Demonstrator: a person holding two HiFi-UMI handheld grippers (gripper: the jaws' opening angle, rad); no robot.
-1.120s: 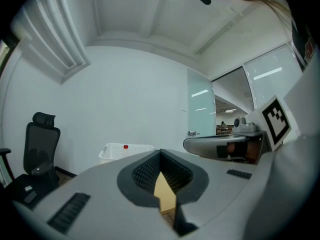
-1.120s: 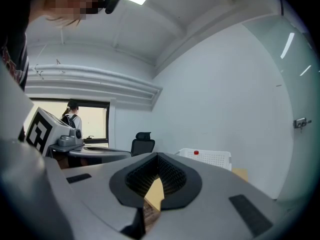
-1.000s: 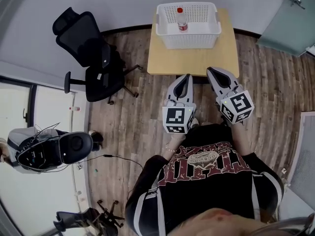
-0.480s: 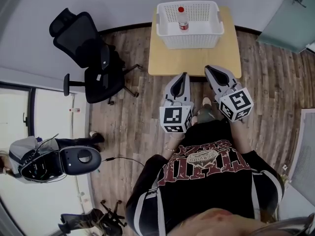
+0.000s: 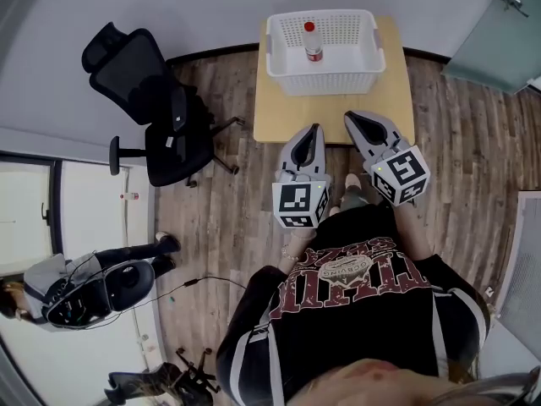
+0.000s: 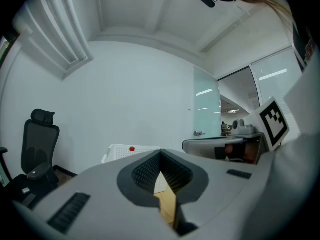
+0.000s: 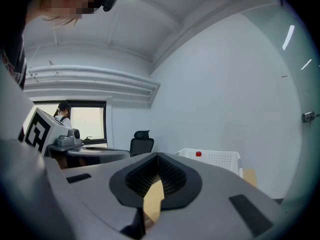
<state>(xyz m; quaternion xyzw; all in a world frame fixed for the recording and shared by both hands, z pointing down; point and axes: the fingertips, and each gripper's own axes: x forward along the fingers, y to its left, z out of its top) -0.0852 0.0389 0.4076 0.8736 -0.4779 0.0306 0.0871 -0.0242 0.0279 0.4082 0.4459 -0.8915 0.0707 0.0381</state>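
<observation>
Head view: I hold both grippers side by side in front of my chest, above the wood floor (image 5: 220,201), tips pointing at the table (image 5: 330,112). Left gripper (image 5: 316,128) has its tip right at the table's near edge; right gripper (image 5: 349,117) sits just beside it, tip over that same edge. Neither touches anything.

Left gripper view: jaws together at the tip, nothing between them, only a sliver of table showing through the pad gap. Right gripper view: same, jaws closed and empty.

A white basket (image 5: 321,79) stands on the far half of the table, well apart from both tips. A bottle (image 5: 313,45) with a red cap stands upright in the basket, near its left-middle. Both gripper views show the basket and red cap ahead, beyond the jaws.

A black chair (image 5: 139,100) stands left of the table, apart from it.
</observation>
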